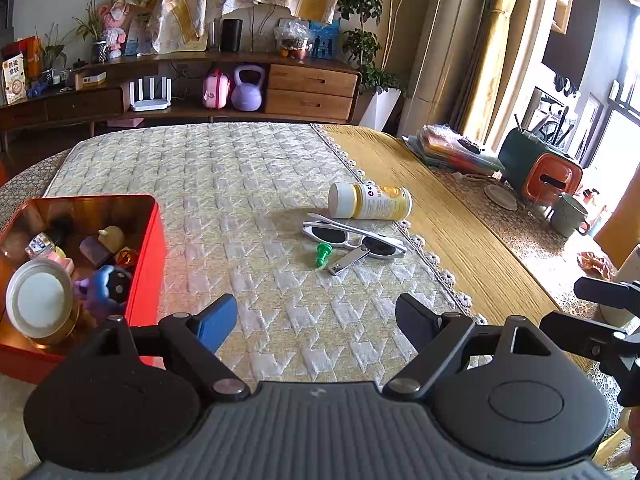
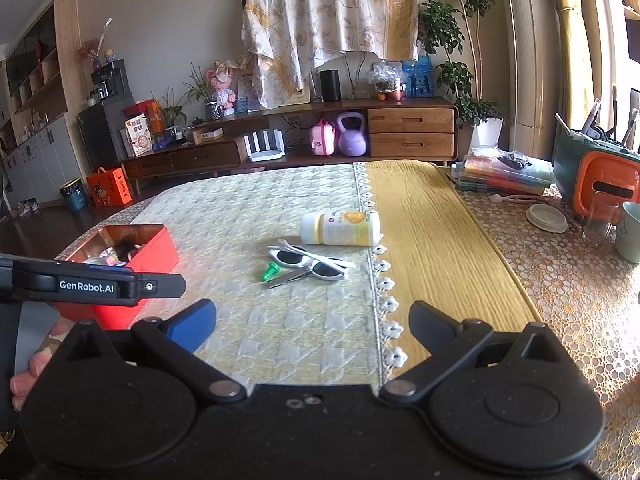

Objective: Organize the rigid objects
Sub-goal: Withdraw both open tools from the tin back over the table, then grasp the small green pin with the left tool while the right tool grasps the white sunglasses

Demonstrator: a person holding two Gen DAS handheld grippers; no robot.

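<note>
Near centre frame on the pale quilted cloth [image 1: 240, 184]: bottle [image 1: 370, 201] on its side, long axis left-right, white cap toward frame left. Just below, touching it: folded white sunglasses [image 1: 354, 238], slanting down to the right. Beside those, green pin [image 1: 323, 253] and nail clipper [image 1: 349, 260]. Red tin [image 1: 146, 264] at left. Left gripper [image 1: 316, 320] spread wide, nothing between. Right gripper [image 2: 312, 322] likewise released, empty.

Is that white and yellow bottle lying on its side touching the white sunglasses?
Cannot tell. In the left wrist view the bottle lies just behind the sunglasses, one temple tip reaching its cap; neither view shows contact or a gap plainly.
</note>
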